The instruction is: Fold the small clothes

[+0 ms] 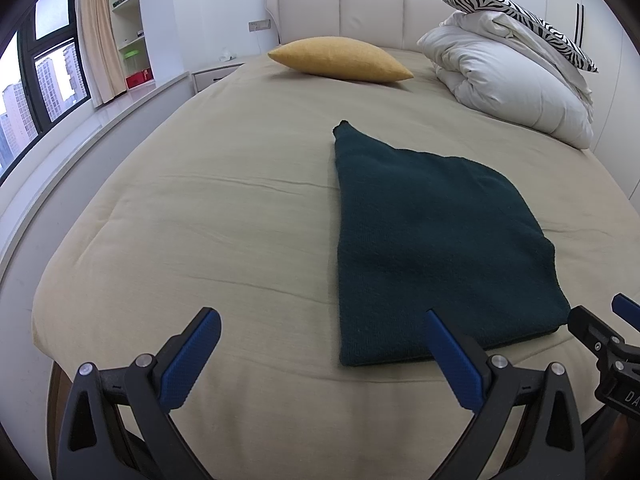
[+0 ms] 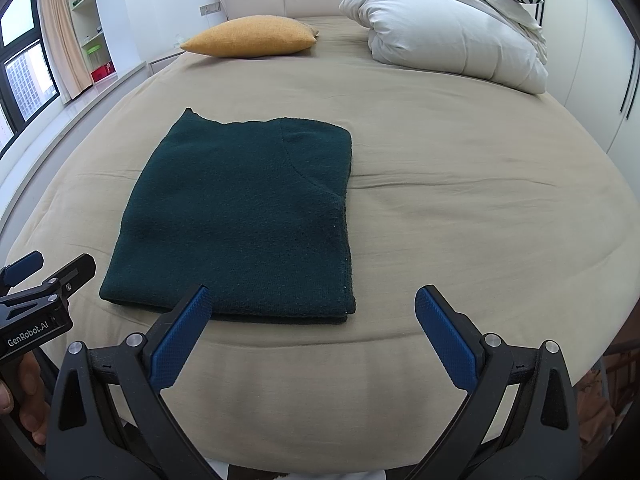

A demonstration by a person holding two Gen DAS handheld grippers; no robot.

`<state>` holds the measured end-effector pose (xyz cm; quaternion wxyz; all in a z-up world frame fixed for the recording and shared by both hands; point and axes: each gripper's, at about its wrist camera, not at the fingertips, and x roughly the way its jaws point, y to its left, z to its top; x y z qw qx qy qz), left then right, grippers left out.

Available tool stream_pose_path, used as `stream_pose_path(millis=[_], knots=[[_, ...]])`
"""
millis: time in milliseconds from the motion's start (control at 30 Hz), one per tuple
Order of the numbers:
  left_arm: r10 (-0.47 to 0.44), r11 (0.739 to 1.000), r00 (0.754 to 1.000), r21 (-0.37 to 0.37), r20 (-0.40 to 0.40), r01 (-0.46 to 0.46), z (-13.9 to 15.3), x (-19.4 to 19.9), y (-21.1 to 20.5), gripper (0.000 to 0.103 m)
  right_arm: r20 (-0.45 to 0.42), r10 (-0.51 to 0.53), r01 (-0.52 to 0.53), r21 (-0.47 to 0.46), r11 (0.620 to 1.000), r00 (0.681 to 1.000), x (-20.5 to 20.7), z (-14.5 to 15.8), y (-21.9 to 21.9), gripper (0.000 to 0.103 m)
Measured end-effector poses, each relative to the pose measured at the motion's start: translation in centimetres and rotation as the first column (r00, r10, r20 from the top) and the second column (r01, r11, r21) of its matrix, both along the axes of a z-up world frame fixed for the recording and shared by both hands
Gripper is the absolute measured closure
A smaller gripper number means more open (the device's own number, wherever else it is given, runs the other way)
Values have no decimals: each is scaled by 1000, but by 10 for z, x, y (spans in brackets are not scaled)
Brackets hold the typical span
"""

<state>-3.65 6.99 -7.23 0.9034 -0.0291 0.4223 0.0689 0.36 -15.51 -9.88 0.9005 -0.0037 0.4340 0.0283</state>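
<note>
- Two grippers, both hovering at the near edge of the bed (image 2: pixel 460 184), neither one touching anything.
- Left gripper (image 1: pixel 322 344) is spread wide, blue pads far apart, nothing between them but bedsheet.
- Right gripper (image 2: pixel 314 320) is just as wide open and empty too.
- Dark green sweater (image 2: pixel 244 216) is folded into a rough rectangle, lying flat on the beige sheet near the foot of the bed.
- From the left wrist view, the sweater (image 1: pixel 432 240) sits ahead and to the right; its near edge runs just behind the right-hand pad, so most of it is off to that side, not centred between the fingers.
- From the right wrist view it's ahead and to the left; the near edge passes right behind the left-hand pad, and the right-hand pad has only sheet in front of it.
- One far corner of the sweater pokes up in a little point.
- Yellow pillow (image 2: pixel 252 38) and a white duvet (image 2: pixel 452 36) pile sit up by the headboard, well apart from the sweater.
</note>
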Motion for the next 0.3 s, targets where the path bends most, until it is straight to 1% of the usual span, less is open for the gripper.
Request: stream_pose_path(millis=[300], knots=[[-1, 1000, 1000, 2, -6, 1, -2, 1, 3, 0, -3, 1, -1, 3, 1000, 1000, -1, 0, 3, 0]])
